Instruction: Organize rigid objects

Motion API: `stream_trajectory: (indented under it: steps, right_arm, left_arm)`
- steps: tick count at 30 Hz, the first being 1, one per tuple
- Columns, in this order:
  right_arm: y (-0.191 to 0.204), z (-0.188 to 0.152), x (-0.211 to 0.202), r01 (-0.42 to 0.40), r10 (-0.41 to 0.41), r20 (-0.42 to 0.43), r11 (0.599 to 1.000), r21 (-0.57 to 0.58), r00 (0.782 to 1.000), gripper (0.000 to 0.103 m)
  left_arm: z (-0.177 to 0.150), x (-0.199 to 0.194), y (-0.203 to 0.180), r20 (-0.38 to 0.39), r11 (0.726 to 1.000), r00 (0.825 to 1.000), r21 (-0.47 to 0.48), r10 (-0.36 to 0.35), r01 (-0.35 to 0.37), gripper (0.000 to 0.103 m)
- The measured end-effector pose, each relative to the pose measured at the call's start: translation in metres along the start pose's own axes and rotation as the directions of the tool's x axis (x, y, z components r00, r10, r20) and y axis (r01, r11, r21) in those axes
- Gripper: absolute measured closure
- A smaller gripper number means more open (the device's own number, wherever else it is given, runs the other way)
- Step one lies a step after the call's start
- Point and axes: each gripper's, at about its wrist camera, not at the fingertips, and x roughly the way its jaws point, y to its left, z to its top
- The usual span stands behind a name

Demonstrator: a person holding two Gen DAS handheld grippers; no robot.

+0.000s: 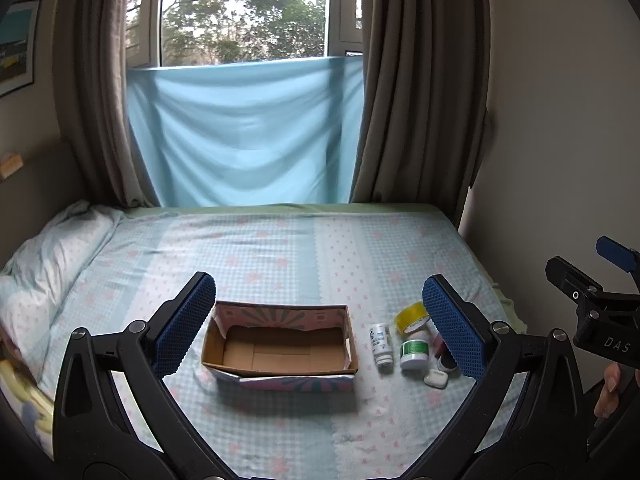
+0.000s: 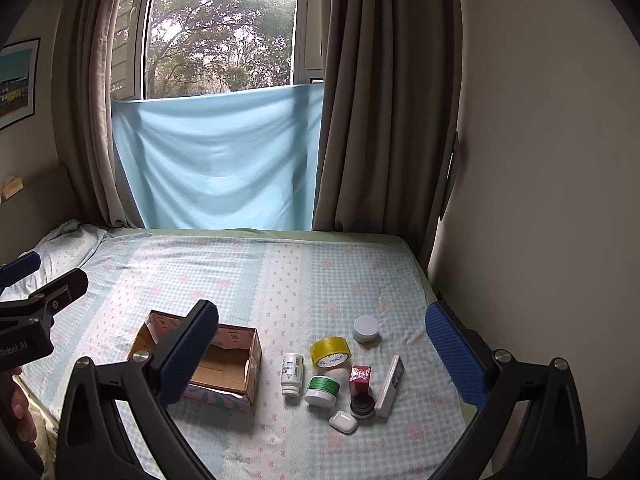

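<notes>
Both my left gripper [image 1: 318, 326] and right gripper [image 2: 322, 360] hang wide apart and empty above the bed [image 2: 280, 280], the cardboard box [image 1: 280, 350] still empty, bottle [image 2: 292, 374], tape [image 2: 330, 353] and jars beside it unsorted.

Bed [image 1: 280, 248] w/ blue-checked sheet, pink flower print. Pillow [image 1: 52, 264] at left end. Window [image 1: 244, 8] behind, trees outside; light-blue cloth [image 1: 244, 132] hung across lower part. Grey-brown curtains [image 1: 420, 80] both sides. Framed picture [image 1: 18, 44] on left wall.
</notes>
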Motion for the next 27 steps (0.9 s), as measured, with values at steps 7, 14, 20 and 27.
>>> stream_trajectory:
  steps: [7, 14, 20, 27]
  right_arm:
    - [0.005, 0.003, -0.001, -0.007, 0.007, 0.007, 1.000, -0.008, 1.000, 0.000]
    - [0.009, 0.002, 0.000, -0.010, 0.010, 0.000, 1.000, -0.001, 1.000, 0.000]
    - [0.010, 0.003, 0.001, -0.011, 0.011, 0.003, 1.000, 0.000, 1.000, 0.000]
    - [0.017, 0.003, 0.001, -0.015, 0.015, 0.005, 1.000, -0.008, 1.000, 0.000]
  left_arm:
    - [0.000, 0.003, 0.002, -0.003, 1.000, 1.000, -0.002, -0.005, 0.005, 0.000]
    - [0.001, 0.004, 0.008, -0.004, 1.000, 1.000, -0.009, -0.013, 0.013, 0.000]
    - [0.000, 0.005, 0.011, -0.005, 1.000, 1.000, -0.009, -0.019, 0.019, 0.000]
    - [0.001, 0.007, 0.012, -0.006, 1.000, 1.000, -0.010, -0.028, 0.028, 0.000]
